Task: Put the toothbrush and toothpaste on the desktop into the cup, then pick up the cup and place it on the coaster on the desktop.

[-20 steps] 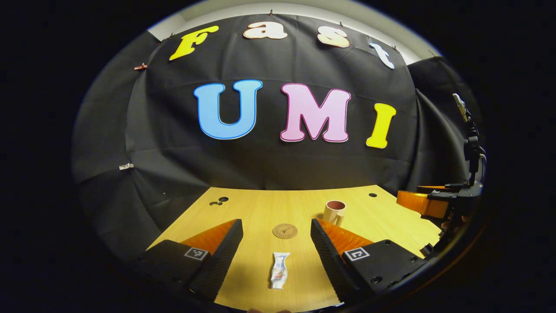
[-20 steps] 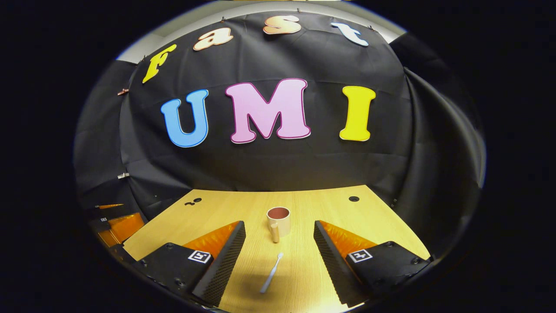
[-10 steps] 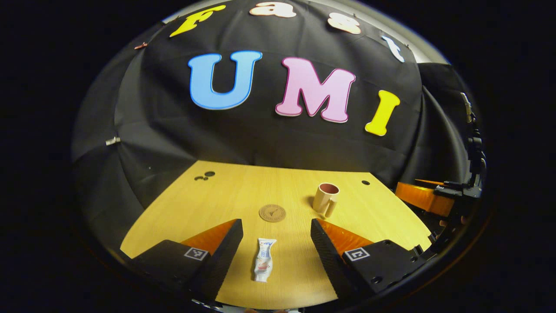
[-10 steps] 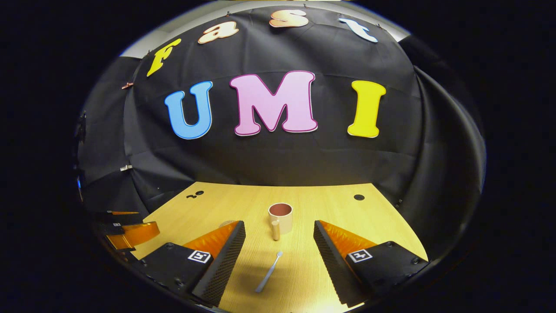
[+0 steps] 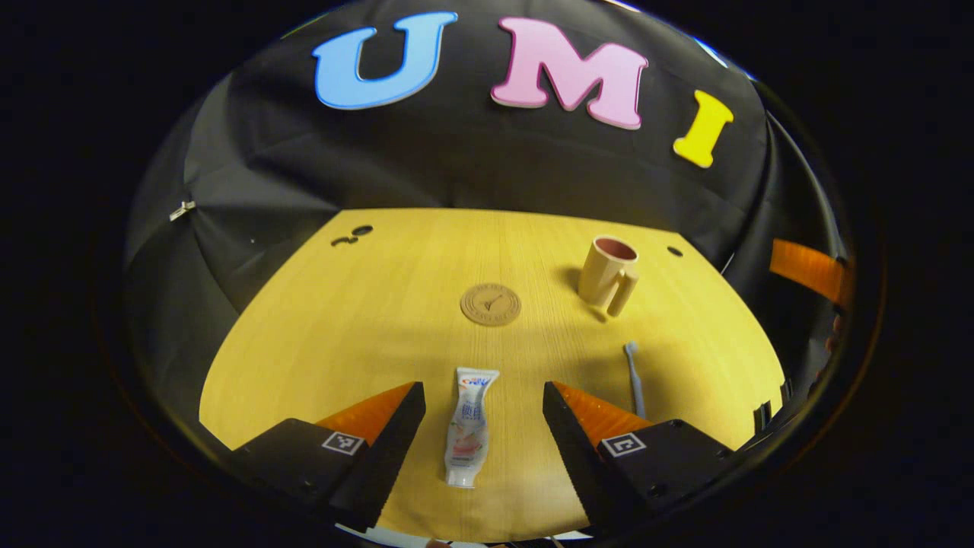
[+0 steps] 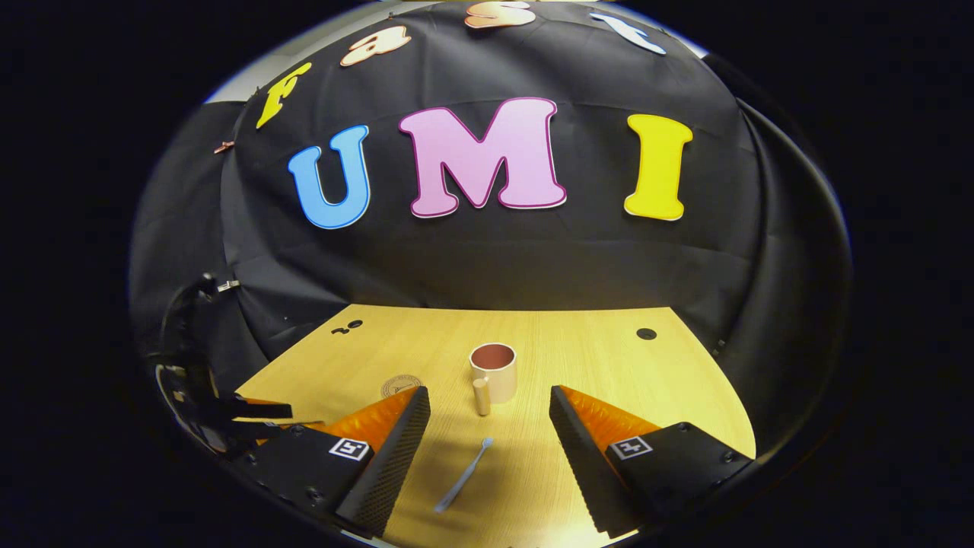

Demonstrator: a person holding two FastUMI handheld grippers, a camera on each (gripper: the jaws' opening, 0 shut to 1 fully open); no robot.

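Black cloth hangs behind a pale wood counter (image 5: 380,304), which has a few small dark holes near its far edge.

From the left gripper view, the left claw (image 5: 479,426) gapes wide, its fingers apart on either side of the toothpaste (image 5: 469,426) and not touching it. That tube is white with coloured print, lying flat, its cap end nearest the camera and its flat crimped end pointing away. Beyond it sits the coaster (image 5: 491,304), a round brown disc with a stamped mark too small to make out. To the right of the coaster stands the cup (image 5: 606,272), cream outside and reddish inside, upright, its handle turned toward the camera. Nearer, the toothbrush (image 5: 634,377) lies flat, pale blue-grey, its lower end hidden behind the claw's right finger.

From the right gripper view, the right claw (image 6: 487,445) is also wide open and holds nothing. The toothbrush (image 6: 463,476) lies slanted between its fingers, clear of both, with the cup (image 6: 494,372) beyond it. The coaster (image 6: 399,386) is partly hidden behind this claw's left finger.
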